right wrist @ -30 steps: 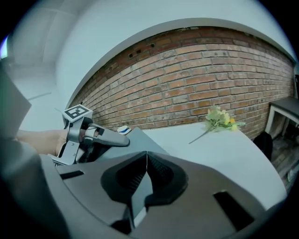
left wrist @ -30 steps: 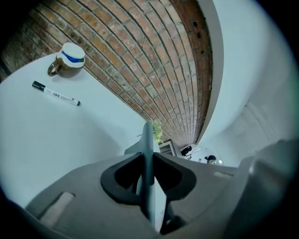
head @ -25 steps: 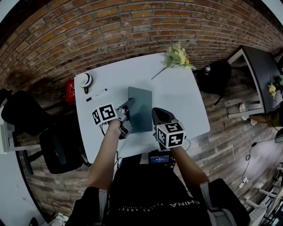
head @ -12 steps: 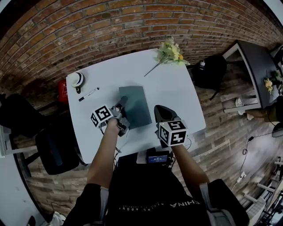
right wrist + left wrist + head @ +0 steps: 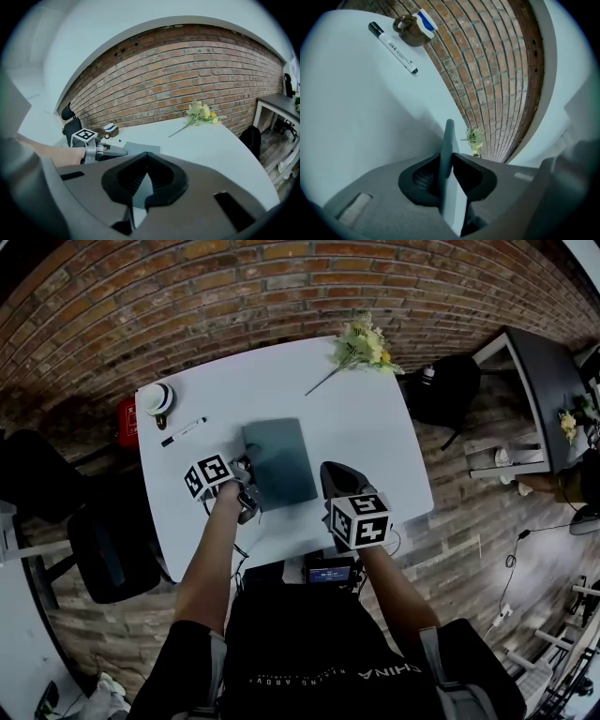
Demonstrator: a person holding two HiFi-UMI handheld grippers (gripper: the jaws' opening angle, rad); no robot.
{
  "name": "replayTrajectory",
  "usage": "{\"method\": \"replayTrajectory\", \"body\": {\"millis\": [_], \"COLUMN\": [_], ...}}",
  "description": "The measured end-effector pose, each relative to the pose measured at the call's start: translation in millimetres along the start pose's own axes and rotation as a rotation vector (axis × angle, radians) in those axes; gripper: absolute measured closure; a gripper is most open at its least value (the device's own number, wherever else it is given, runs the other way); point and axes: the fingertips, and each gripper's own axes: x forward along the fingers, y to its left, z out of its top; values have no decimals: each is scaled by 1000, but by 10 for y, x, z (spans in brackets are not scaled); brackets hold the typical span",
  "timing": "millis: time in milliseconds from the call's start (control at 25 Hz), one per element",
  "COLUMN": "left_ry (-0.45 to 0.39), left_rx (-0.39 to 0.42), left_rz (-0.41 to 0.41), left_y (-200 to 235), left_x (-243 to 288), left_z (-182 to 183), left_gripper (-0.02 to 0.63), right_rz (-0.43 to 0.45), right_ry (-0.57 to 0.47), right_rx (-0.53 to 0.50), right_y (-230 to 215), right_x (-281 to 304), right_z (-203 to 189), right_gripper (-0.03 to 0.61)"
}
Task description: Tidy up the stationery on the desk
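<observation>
A grey-green notebook (image 5: 279, 461) lies flat and low on the white desk (image 5: 375, 442); I cannot tell whether it rests on it. My left gripper (image 5: 248, 472) is shut on its left edge, and the left gripper view shows the notebook (image 5: 451, 187) edge-on between the pads. My right gripper (image 5: 329, 474) hovers by the notebook's right side, shut and empty; its view shows the notebook (image 5: 138, 149) and the left gripper (image 5: 112, 151) beyond. A black-capped white marker (image 5: 183, 431) (image 5: 393, 47) and a tape roll (image 5: 155, 399) (image 5: 411, 30) sit at the desk's far left corner.
A bunch of yellow flowers (image 5: 361, 347) (image 5: 200, 112) lies at the far right corner by the brick wall. Black chairs (image 5: 103, 549) stand to the left, a black seat (image 5: 452, 386) and a side desk (image 5: 553, 381) to the right. A small screen device (image 5: 328, 572) sits at the near edge.
My left gripper has sunk toward the desk with the notebook still in it, and the notebook now lies flatter. The right gripper has barely shifted.
</observation>
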Motion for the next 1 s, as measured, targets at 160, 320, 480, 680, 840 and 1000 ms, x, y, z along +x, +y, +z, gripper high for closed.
{"method": "replayTrajectory", "body": {"millis": [160,320,480,680,840,1000], "left_ry": [71,162,179,114,124,195], "left_rx": [56,114,104,116,193,362], "left_rz": [73,106,104,142,172,265], "left_y": [52,57,102,123,63,63], "left_x": [41,26,-13,-15,11,-27], "left_z": [36,43,-25,-98,-131,-202], "left_gripper": [487,423,412,408,342,313], "right_rz": [1,2,9,26,37,45], "right_ry": [13,23,24,20,18,13], "right_rx": [4,2,-4,-12,-16,-18], "right_y": [-22,-42,-22,25,74,91], "right_x": [15,2,3,3,16,6], "right_z": [-37,-76,-95,-61,-66,-61], "right_gripper": [568,568,568,568,568,568]}}
